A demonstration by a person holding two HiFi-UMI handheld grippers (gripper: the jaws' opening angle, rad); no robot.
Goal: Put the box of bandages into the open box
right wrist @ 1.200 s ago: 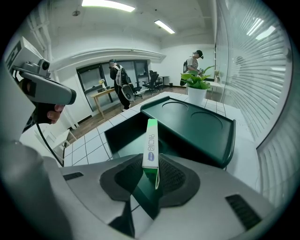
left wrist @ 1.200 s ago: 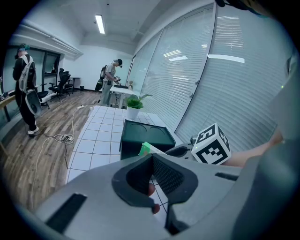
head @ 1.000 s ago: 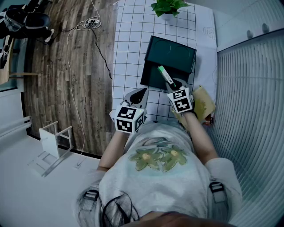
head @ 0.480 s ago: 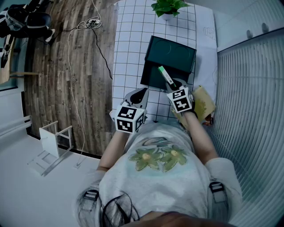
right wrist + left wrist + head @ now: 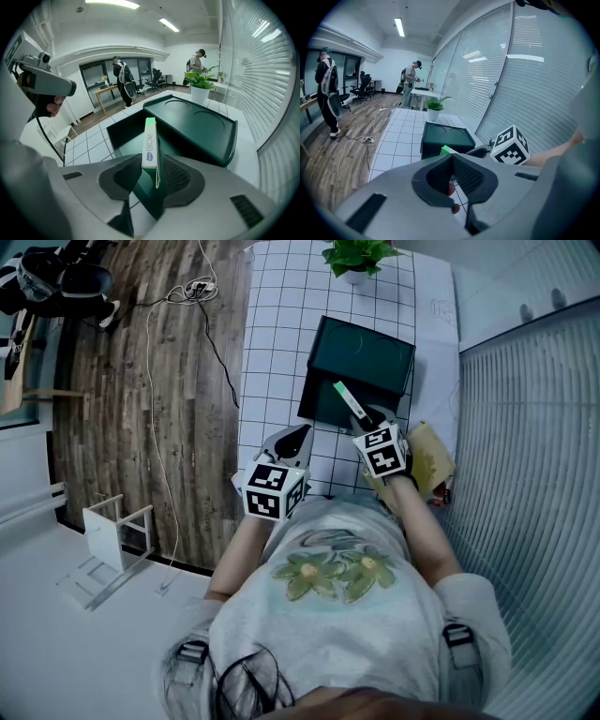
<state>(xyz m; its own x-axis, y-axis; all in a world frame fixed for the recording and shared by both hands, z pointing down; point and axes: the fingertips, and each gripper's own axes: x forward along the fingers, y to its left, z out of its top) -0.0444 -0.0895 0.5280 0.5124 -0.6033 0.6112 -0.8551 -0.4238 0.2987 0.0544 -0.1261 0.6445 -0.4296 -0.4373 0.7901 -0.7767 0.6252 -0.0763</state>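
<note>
The right claw [image 5: 152, 172] has the box of bandages [image 5: 149, 143] standing on its narrow edge between its two pads, the green end pointing away from the claw. The jaws are opening at this moment. The pads appear to rest against the box's broad faces, so the grip looks loosening rather than gone.

Directly below and ahead of this claw lies the open box [image 5: 123, 130], dark green. Its raised lid leans away on the far side and its hollow is bare. Holding the thin package edge-on above that hollow makes sense: once the pads part, it should drop straight into the container rather than catch on the near wall. This looks like the release step, with the task close to done.

The left claw [image 5: 452, 174] is closed with nothing between its pads; only a fingertip of the person's hand shows behind them. It hangs low over the gridded tabletop [image 5: 281, 334], off to the side of the right claw and short of the container, likely kept there so it stays out of the way.

A potted plant [image 5: 354, 254] stands beyond the container, far from both claws.
</note>
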